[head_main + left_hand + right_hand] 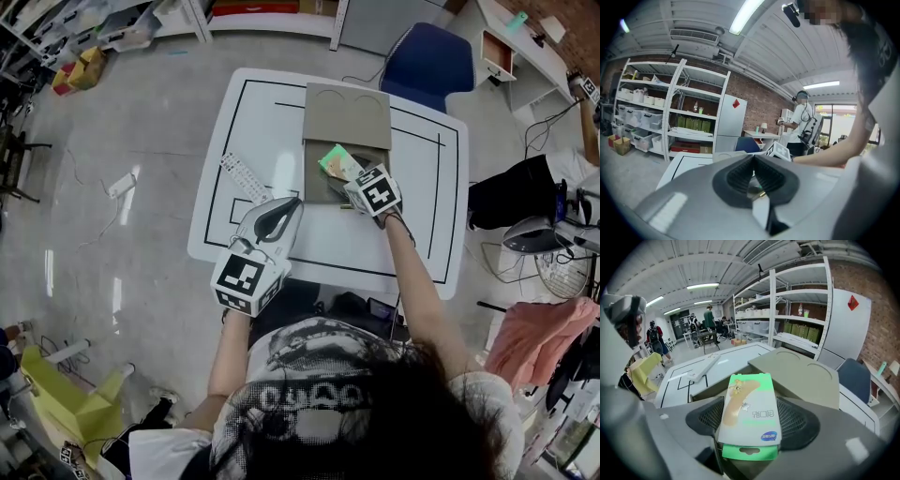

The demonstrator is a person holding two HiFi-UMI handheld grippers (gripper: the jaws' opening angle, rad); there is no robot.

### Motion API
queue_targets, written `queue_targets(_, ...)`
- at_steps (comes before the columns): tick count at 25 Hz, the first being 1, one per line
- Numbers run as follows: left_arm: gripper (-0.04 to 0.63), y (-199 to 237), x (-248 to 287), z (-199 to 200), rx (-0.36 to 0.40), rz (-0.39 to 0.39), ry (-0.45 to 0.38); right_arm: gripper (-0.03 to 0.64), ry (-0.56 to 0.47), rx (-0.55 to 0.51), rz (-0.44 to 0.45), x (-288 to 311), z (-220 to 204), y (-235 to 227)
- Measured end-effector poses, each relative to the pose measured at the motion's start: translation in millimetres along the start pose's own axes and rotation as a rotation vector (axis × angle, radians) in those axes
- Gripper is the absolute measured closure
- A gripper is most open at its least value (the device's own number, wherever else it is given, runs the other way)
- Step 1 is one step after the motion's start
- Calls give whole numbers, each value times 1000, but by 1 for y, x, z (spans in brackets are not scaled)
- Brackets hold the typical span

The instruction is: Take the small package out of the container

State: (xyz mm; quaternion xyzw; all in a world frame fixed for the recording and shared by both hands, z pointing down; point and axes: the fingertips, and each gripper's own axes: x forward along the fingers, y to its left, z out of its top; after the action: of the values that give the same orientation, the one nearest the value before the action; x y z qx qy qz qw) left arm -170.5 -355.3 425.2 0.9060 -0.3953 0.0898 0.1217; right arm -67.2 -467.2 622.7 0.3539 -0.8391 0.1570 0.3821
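Above bench (422, 187), pinches small package (747, 399) in right tongs (752, 423), over open container (347, 117) to clear it; holds left tongs (753, 161) pressed together, idle, lower left.

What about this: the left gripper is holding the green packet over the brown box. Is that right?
Not quite. The right gripper is holding the green packet over the brown box; the right gripper view shows its fingers shut on it. The left gripper holds nothing, its fingers closed together.
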Motion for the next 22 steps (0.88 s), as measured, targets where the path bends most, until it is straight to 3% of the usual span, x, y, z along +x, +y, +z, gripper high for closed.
queue_targets(10, 595, -19, 2, 0, 5, -4, 2, 258, -197, 41, -6, -83, 33, 18)
queue_targets(22, 595, -85, 11, 4, 35, -29, -6, 258, -339, 68, 30, -186, 13, 50)
